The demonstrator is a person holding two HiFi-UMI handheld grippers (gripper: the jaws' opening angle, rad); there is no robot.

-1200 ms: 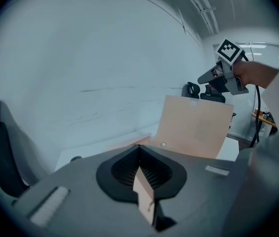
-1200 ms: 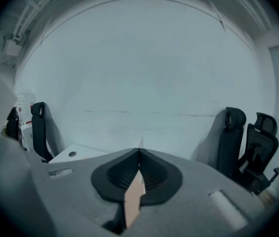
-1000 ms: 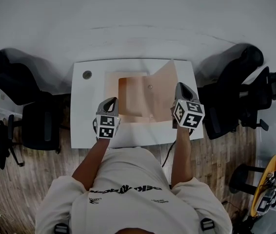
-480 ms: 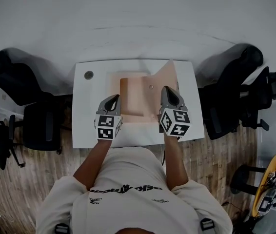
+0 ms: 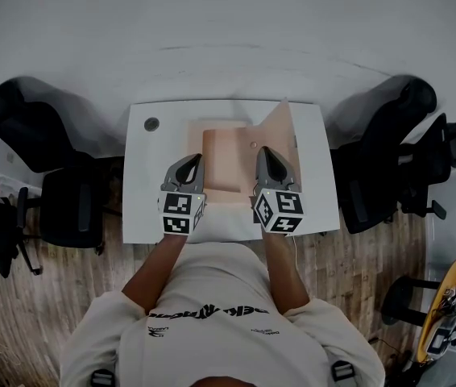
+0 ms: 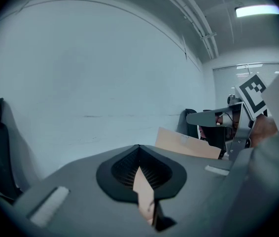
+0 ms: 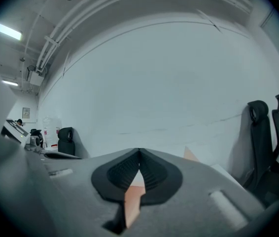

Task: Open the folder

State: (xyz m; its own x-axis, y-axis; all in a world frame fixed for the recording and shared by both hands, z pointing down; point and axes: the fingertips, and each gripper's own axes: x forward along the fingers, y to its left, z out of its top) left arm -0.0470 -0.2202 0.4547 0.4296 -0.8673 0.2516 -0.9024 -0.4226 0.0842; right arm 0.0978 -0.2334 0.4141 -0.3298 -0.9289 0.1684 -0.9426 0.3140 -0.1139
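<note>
The tan folder (image 5: 226, 166) lies flat on the white table (image 5: 143, 212), right in front of the person, and both grippers sit over its near edge. The left gripper (image 5: 193, 160) is at the folder's left side and the right gripper (image 5: 263, 152) is at its right side. Both pairs of jaws are pressed together at the tips. I see nothing pinched in either one (the bit of tan in the slit behind each tip looks like the folder down below, seen through the gap). The folder is already part open. Its cover (image 5: 281, 131) stands up on the right side, tilted, with its top corner pointing away from the person. The fold line runs from near to far, straight away from the person, so the cover swings sideways like a door, left and right. That is what the next move turns on. The cover stands just to the right of the right gripper's tips, and the left gripper is well apart from it, across the folder. So I think the right gripper is the one to push the cover over to the right until it lies flat on the table, while the left one can hold the other side down.
</note>
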